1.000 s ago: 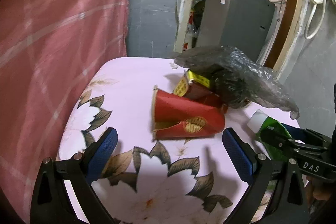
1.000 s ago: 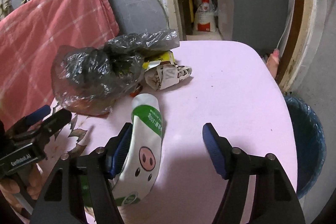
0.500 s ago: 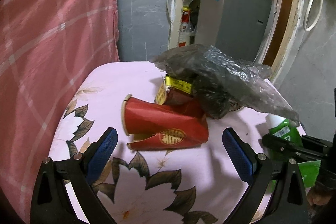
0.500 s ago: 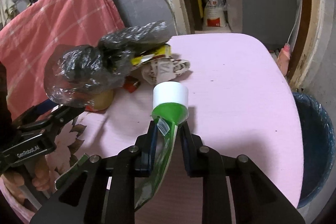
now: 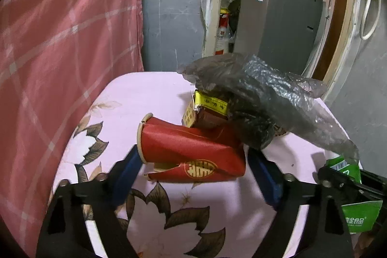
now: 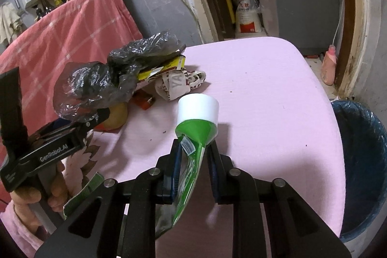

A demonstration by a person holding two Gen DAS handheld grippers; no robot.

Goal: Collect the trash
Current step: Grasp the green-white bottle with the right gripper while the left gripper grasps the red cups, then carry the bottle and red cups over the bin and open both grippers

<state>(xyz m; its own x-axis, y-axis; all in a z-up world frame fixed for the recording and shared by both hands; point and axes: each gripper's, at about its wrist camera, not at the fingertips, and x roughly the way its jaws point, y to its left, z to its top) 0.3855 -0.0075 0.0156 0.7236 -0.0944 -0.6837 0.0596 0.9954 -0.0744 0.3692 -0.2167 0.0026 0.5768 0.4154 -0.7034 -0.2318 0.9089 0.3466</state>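
Presently, right hand-held gripper (image 6: 193, 161) clamped on flattened green white-capped plastic tube (image 6: 193, 137) above pink desk (image 6: 266, 88); left hand-held gripper (image 5: 193, 175) parted around crushed red paper cup (image 5: 191, 151); black plastic bag (image 5: 254, 98), wrappers uncollected; blue-lined bin (image 6: 362, 161) far right.

red cup (image 5: 191, 154): paper, crushed, slight sheen;
black bag (image 5: 256, 98): thin crinkled plastic film, glossy;
green tube (image 6: 193, 149): soft shiny plastic, with a smooth matt white cap (image 6: 198, 106);
desk (image 6: 266, 93): covered in smooth matt pink cloth, flower-printed;
pink checked cover (image 5: 60, 52): woven cloth, matt;
bin liner (image 6: 362, 151): blue plastic film, wrinkled
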